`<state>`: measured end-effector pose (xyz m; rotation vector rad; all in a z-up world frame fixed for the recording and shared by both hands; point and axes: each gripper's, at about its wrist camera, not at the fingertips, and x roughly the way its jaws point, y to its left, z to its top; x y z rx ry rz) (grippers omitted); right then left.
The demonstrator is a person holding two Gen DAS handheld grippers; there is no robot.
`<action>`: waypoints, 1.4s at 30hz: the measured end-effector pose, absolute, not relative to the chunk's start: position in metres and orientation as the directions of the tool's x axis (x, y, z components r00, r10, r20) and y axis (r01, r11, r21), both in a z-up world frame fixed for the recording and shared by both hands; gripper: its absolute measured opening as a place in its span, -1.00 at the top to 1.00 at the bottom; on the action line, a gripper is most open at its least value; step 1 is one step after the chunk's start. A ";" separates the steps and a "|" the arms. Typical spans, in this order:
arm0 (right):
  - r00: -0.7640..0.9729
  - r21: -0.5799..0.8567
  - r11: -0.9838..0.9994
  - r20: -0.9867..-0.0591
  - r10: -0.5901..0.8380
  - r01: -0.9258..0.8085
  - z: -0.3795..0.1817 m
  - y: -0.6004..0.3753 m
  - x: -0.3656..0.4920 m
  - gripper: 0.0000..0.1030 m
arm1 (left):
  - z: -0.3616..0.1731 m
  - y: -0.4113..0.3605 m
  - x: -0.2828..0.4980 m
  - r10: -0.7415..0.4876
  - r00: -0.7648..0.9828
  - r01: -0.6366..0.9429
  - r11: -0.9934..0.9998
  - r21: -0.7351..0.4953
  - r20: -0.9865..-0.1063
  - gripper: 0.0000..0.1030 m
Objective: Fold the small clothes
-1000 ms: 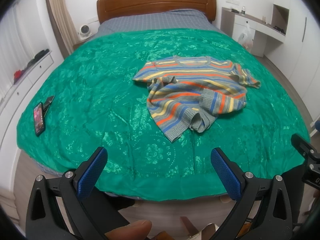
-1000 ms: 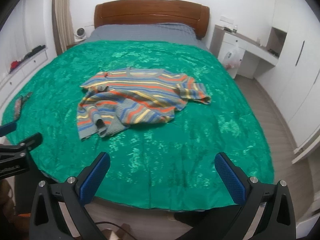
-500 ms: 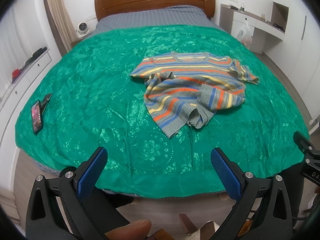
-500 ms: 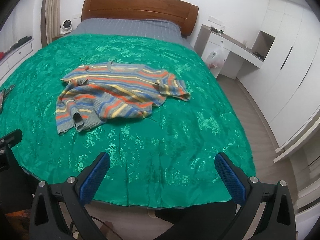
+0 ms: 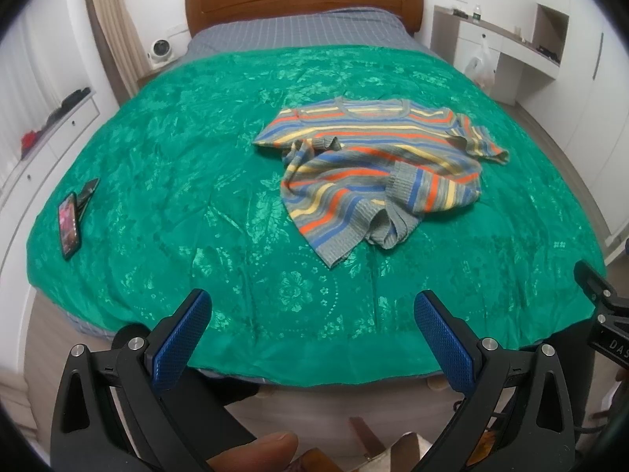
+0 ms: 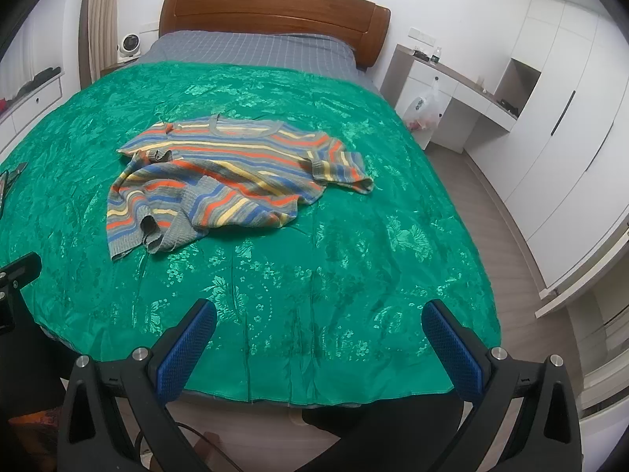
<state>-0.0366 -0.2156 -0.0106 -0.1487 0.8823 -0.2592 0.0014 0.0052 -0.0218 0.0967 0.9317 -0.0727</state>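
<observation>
Two grippers, left gripper (image 5: 312, 338) and right gripper (image 6: 320, 348), hover at the near edge of the bed (image 5: 165, 165), jaws spread and empty; the striped sweater (image 5: 377, 169) lies crumpled mid-bed, well apart; folding is not begun; next move: reach, flatten the hem; open cover surrounds it; a phone (image 5: 68, 224) lies far left.

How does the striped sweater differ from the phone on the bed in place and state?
The striped sweater lies crumpled near the bed's middle; the phone lies flat at the left edge. The sweater is soft and multicoloured; the phone is rigid and dark-framed. Both rest on the green bedspread, untouched by either gripper.
</observation>
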 end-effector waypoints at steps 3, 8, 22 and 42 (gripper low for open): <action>0.606 -0.237 0.958 -0.742 -0.286 0.162 -0.011 -0.215 -0.037 -1.00 | -0.022 0.005 0.001 -0.020 0.594 0.104 0.993 0.053 -0.804 -1.00; 0.618 -0.220 0.964 -0.741 -0.265 0.150 -0.010 -0.215 -0.037 -1.00 | -0.030 0.008 0.005 -0.019 0.586 0.105 0.993 0.052 -0.810 -1.00; 0.593 0.081 0.957 -0.769 0.237 -0.277 -0.073 -0.225 0.127 -0.81 | -0.146 0.043 0.122 -0.274 0.385 0.102 0.962 -0.255 -0.881 -0.54; 0.391 0.104 0.925 -0.884 0.254 -0.365 -0.110 -0.287 0.048 0.84 | -0.121 0.052 0.058 -0.368 0.309 0.298 0.913 -0.278 -0.877 1.00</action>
